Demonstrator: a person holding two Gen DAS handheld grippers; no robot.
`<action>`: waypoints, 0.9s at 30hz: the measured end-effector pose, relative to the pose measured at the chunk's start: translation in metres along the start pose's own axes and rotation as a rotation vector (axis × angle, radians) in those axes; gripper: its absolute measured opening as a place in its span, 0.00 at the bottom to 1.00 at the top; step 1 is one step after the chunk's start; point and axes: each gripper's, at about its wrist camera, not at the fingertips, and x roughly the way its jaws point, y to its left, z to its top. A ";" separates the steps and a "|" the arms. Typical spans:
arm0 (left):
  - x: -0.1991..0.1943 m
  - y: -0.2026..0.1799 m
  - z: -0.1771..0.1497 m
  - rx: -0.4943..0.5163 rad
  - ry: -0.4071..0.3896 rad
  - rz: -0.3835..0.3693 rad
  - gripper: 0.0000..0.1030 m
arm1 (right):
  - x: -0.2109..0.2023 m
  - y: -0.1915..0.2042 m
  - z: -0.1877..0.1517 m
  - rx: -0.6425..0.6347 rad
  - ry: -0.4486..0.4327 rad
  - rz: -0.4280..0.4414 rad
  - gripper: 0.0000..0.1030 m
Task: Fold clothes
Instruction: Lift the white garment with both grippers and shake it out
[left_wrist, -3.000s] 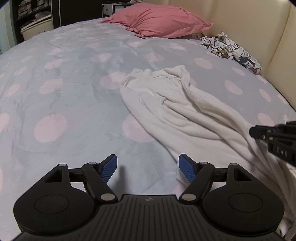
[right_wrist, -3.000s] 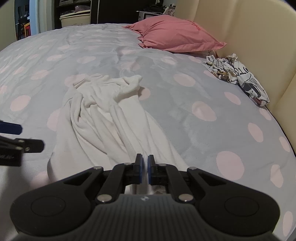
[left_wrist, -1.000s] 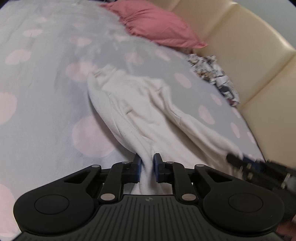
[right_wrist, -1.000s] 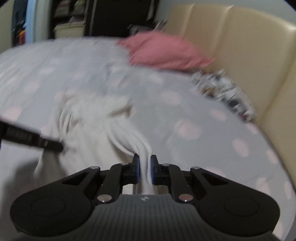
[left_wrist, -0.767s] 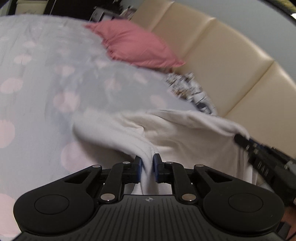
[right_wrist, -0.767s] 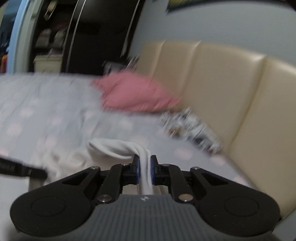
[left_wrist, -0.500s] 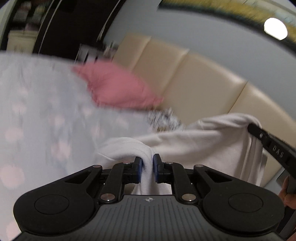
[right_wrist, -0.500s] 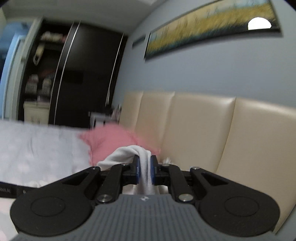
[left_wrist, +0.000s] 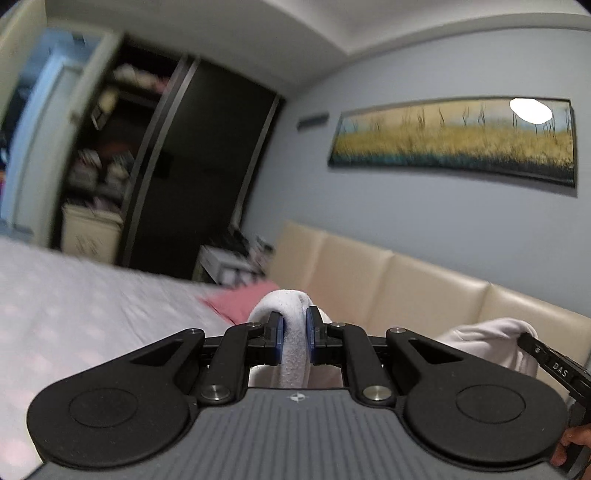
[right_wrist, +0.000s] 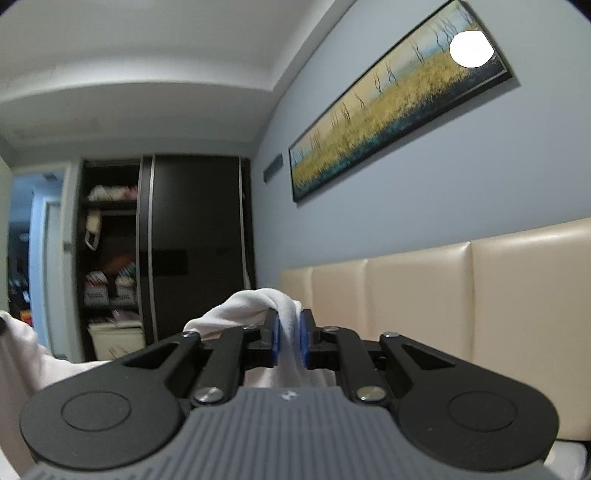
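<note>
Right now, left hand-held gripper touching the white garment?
Touching. The left wrist view shows the left hand-held gripper shut on a bunched fold of the white garment, blue pads pressed against it on both sides.

White garment (left_wrist: 293, 354); pink pillow (left_wrist: 240, 301); pink-dotted grey bedspread (left_wrist: 74, 314); cream headboard (right_wrist: 480, 295).

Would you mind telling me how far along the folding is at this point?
Done: both grips are made. The left gripper and right gripper are each shut on the white garment. In hand: it is held up above the bed. Left: no fold shows yet.
</note>
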 end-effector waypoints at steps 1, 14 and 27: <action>-0.017 0.006 0.008 0.018 -0.016 0.020 0.10 | -0.006 0.005 0.004 0.012 -0.002 0.016 0.12; -0.160 0.083 0.035 0.157 0.076 0.311 0.10 | -0.045 0.081 0.009 0.117 0.227 0.359 0.12; -0.202 0.188 -0.112 -0.038 0.650 0.387 0.10 | -0.052 0.123 -0.171 -0.065 0.891 0.463 0.12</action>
